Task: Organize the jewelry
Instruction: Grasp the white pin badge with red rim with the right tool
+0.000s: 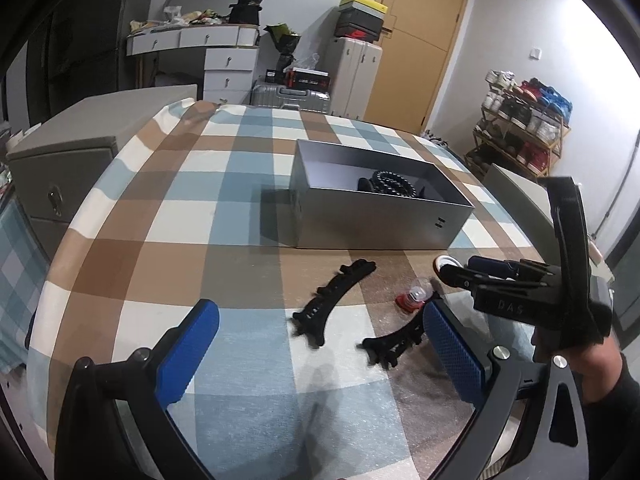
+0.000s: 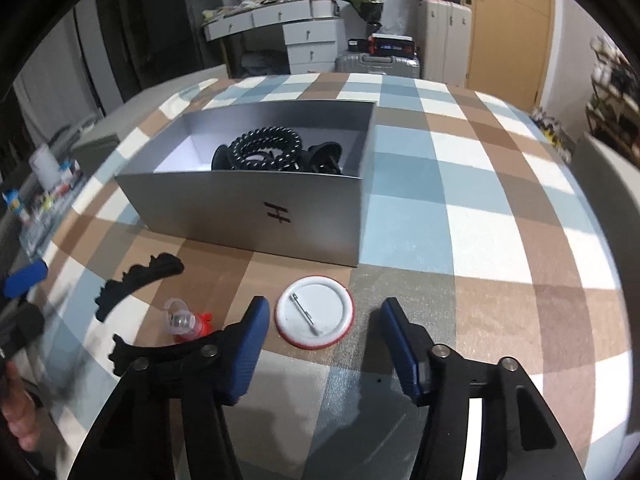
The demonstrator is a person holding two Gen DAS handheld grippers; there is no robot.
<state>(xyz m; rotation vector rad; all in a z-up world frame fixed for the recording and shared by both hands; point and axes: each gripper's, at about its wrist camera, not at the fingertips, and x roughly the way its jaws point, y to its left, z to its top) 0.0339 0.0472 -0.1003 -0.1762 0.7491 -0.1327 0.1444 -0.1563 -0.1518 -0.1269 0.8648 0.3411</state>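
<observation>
A silver open box (image 1: 376, 224) (image 2: 248, 204) stands on the checked tablecloth and holds black beaded jewelry (image 1: 390, 182) (image 2: 266, 148). In front of it lie two black curved hair combs (image 1: 336, 292) (image 1: 394, 342) (image 2: 138, 280), a small clear and red ring toy (image 1: 412, 300) (image 2: 186, 322), and a round white pin badge with a red rim (image 2: 316, 310), back side up. My left gripper (image 1: 320, 356) is open above the combs. My right gripper (image 2: 320, 344) is open, with the badge between its fingers' tips; it also shows in the left wrist view (image 1: 520, 288).
The table (image 2: 460, 208) has a blue, brown and white checked cloth. Grey cabinets (image 1: 60, 160) stand left of it. A shoe rack (image 1: 520, 128), suitcases and a white dresser line the far walls.
</observation>
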